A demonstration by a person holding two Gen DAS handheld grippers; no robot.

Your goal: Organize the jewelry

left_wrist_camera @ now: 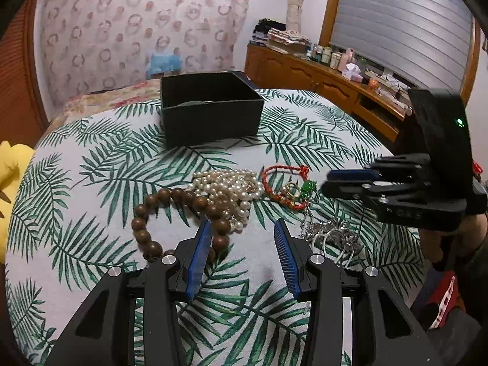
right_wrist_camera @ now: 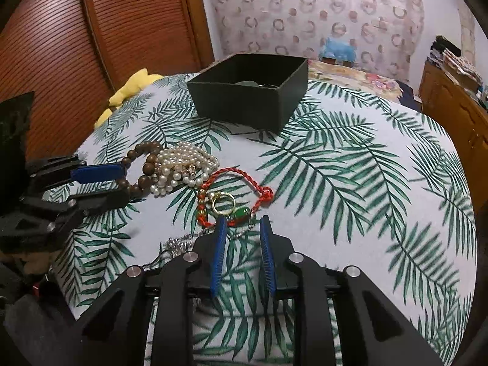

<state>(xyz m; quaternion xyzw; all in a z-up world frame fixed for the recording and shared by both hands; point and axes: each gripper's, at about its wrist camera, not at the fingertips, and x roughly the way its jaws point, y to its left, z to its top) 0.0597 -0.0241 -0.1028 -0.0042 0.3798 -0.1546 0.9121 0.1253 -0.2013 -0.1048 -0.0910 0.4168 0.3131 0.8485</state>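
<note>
Jewelry lies in a loose cluster on the palm-leaf-print cloth covering the bench [left_wrist_camera: 91, 158]: brown wooden bead bracelet [left_wrist_camera: 152, 213], heap of white pearl strands [left_wrist_camera: 227, 187] touching it, red braided cord bracelet with gold ring and green stone [right_wrist_camera: 236, 196] just beside the pearls, silver chain-and-ring pieces [left_wrist_camera: 331, 233] nearest the camera side. Open black square box [left_wrist_camera: 210, 106] stands well apart, farther back; something dark and a thin hoop show inside, too small to identify.

Progress, judged: early. Perhaps an item or two boxed; four groups remain on the cloth.

Left tongs [left_wrist_camera: 242, 228]: pitched downward, partly open, nothing between the pads; left pad tip sits over the wooden beads, right pad near the silver pieces. Right tongs [right_wrist_camera: 242, 224]: also pitched down, narrow gap, empty, tips just short of the green stone and red cord. Likely next pick: red cord bracelet.
</note>
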